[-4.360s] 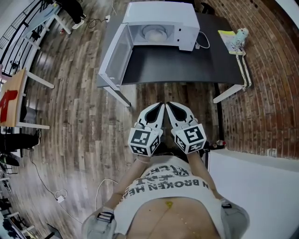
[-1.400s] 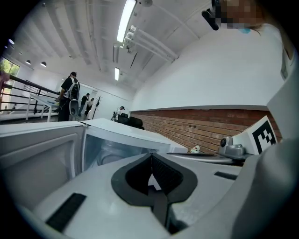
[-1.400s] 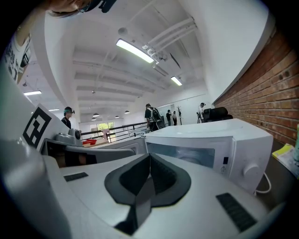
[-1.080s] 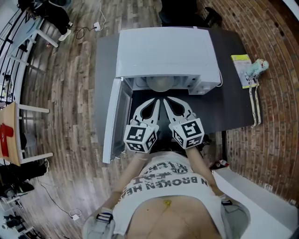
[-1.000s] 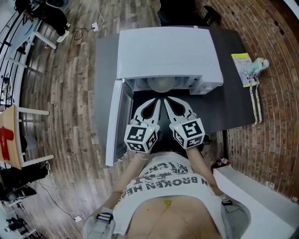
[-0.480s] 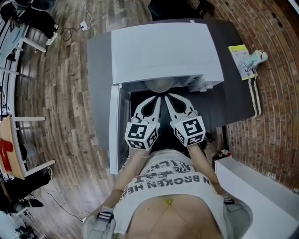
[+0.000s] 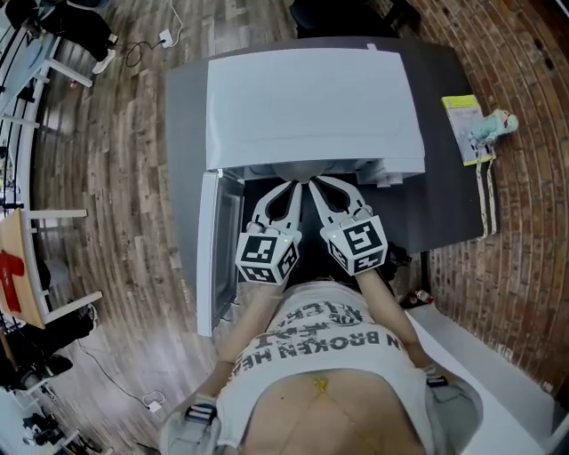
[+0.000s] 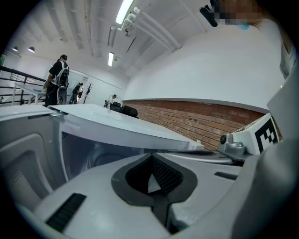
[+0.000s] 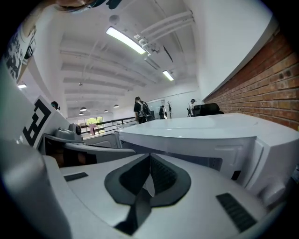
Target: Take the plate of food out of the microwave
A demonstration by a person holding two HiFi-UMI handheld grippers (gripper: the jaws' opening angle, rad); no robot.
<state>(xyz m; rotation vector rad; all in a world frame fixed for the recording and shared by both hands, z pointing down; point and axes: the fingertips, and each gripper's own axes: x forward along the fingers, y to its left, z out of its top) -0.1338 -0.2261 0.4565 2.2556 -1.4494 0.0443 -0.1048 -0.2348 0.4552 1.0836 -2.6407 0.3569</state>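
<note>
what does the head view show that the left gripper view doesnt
Only the head view: the toy, the yellow booklet, the wooden floor, the person's shirt. Only the left gripper view: ceiling lights, people in the background. Both: the microwave, the left gripper and the right gripper.

- You hold two grippers, the left gripper and the right gripper.
- You face one microwave with one door.
- You have one table, one booklet, one toy.
</note>
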